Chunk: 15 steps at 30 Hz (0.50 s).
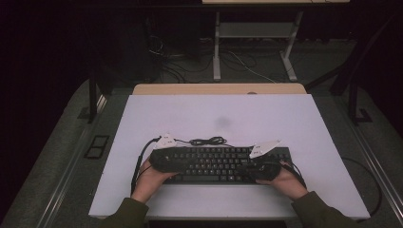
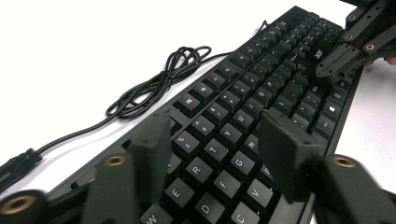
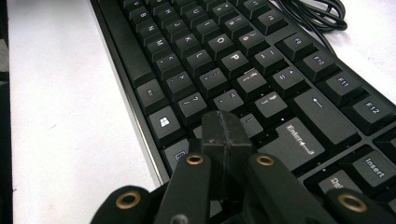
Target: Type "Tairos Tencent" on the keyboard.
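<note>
Right gripper view: right tongs (image 3: 223, 140) pressed together over keyboard (image 3: 243, 70) on bench (image 3: 60, 140); left tongs (image 2: 219, 149) spread. Press one key squarely; avoid neighbouring keys.

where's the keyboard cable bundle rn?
High view: the coiled cable lies on the white table, just beyond the keyboard far edge, between the left gripper and right gripper.
</note>
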Motion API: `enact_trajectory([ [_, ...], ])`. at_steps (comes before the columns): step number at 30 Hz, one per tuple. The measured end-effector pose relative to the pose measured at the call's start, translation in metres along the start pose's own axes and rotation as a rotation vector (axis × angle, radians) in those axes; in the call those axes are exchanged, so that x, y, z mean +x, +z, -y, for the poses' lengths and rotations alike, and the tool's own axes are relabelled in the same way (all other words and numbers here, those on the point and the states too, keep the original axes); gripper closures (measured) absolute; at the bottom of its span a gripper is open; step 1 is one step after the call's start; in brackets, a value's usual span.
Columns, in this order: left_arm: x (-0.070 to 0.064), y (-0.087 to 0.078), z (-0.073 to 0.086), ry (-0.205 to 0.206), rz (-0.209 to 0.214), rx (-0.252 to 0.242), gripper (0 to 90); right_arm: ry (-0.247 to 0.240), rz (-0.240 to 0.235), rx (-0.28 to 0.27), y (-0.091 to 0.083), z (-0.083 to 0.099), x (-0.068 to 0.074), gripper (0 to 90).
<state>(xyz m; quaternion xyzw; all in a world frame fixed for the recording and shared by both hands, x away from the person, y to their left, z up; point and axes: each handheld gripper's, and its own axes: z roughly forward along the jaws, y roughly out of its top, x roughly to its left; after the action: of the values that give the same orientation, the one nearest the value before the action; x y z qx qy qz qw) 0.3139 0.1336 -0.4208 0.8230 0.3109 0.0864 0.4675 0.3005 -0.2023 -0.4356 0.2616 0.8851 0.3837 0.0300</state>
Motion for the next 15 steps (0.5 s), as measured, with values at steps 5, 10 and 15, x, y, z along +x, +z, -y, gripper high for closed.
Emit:
enact_trajectory([
  [5,0.001,0.006,-0.002,0.001,0.023,0.019,65.3,0.001,0.0,0.001,0.0,0.0,0.0,89.4],
  [10,0.002,0.012,-0.002,0.0,0.045,0.054,83.3,0.002,0.0,0.0,0.0,0.0,0.0,89.5],
  [15,0.003,0.02,-0.004,0.009,0.049,0.086,89.1,0.002,-0.001,0.001,0.0,0.0,0.0,89.5],
])
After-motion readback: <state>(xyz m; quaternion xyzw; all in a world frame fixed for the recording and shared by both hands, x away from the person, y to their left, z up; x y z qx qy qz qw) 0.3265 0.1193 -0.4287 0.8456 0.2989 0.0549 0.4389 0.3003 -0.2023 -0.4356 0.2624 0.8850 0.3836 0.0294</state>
